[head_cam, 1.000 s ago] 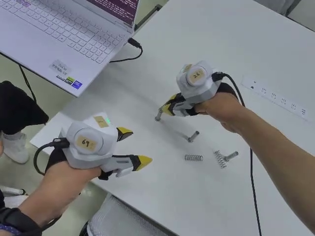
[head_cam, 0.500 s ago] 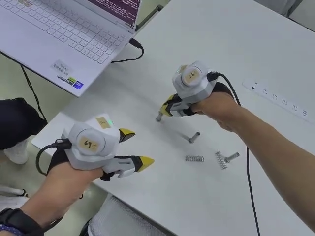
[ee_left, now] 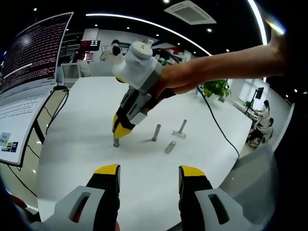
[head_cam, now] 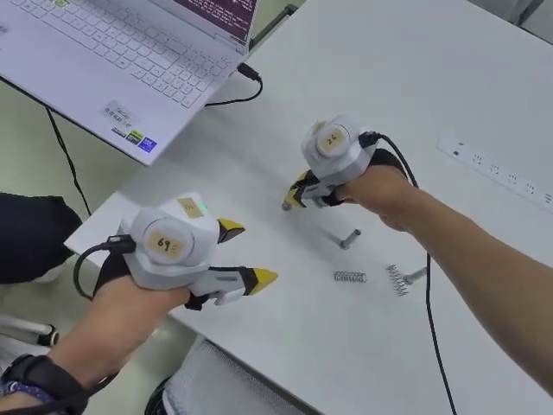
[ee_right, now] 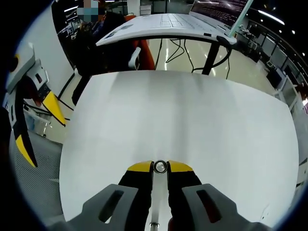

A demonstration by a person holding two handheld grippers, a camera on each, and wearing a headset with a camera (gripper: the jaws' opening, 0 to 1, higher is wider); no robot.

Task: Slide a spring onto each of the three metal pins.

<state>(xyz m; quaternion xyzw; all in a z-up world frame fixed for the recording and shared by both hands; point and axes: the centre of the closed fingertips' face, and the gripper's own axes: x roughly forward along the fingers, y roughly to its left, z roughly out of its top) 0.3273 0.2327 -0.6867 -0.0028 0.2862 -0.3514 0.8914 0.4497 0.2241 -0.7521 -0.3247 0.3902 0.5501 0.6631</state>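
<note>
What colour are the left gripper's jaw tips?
Yellow, on black jaws of the white-bodied left gripper; clearest in the left gripper view.

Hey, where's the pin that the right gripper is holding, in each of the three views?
Head view: pin at picture centre, in the right gripper tips.
Left gripper view: pin left of centre, under that gripper's yellow tips.
Right gripper view: pin end-on, a ring between the tips, bottom centre.
Shared landmark: laptop.
</note>
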